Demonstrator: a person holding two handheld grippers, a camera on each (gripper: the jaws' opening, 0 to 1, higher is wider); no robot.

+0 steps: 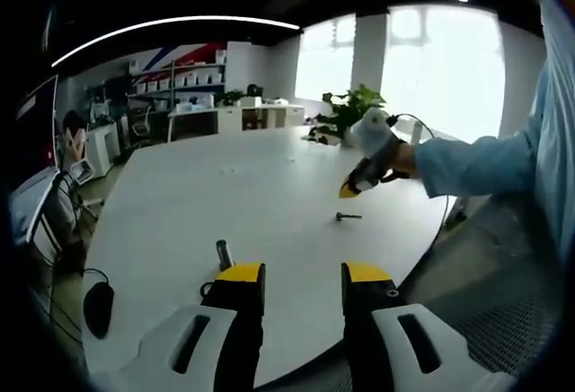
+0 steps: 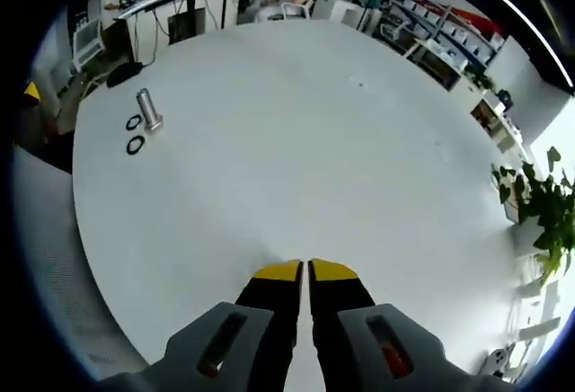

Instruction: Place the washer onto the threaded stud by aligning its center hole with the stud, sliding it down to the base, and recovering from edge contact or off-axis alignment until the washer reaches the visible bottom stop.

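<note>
Hovering over the white table (image 1: 269,194), the left gripper (image 1: 304,293) gapes wide beside the stud (image 1: 224,253); the right gripper (image 2: 308,275) is pinched together, empty. No readable writing.

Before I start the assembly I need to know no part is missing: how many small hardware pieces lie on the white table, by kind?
Black washers: 2
Metal cylinder standing upright beside them: 1
Small bolt lying on its side near the right claw: 1
Total: 4
</note>
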